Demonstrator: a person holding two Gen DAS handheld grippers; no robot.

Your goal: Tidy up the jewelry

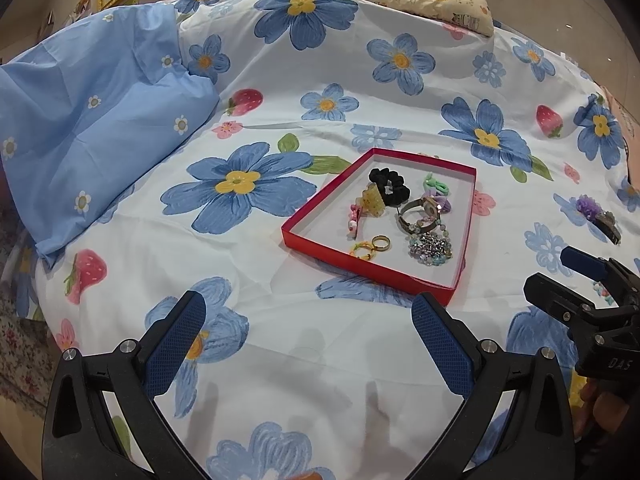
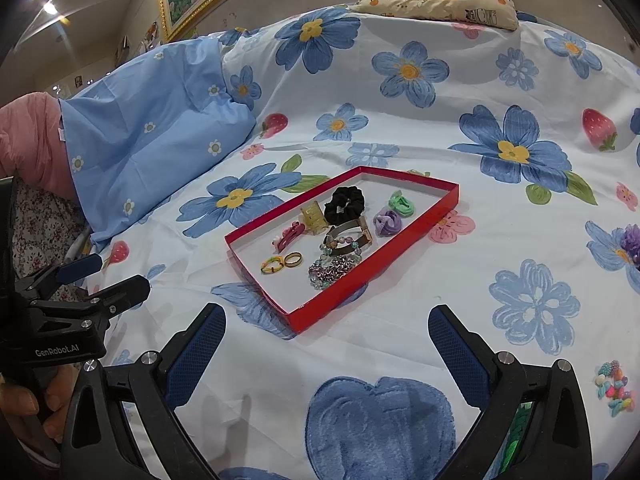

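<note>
Black grippers, blue textured fingers (image 1: pixel 178 344)

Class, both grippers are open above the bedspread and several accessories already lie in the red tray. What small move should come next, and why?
Probably swing the right gripper rightward toward the multicoloured bead bracelet lying on the floral bedspread, outside the shallow red cardboard tray. That gripper is open and holds nothing, and the bracelet looks like the nearest loose piece. A purple flower hair clip also waits outside.

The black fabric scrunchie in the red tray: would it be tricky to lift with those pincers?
Probably not. The black fabric scrunchie looks soft and puffy, so it should squash and flop rather than slip. It seems light. It lies against the yellow hair claw, which might shift along.
</note>
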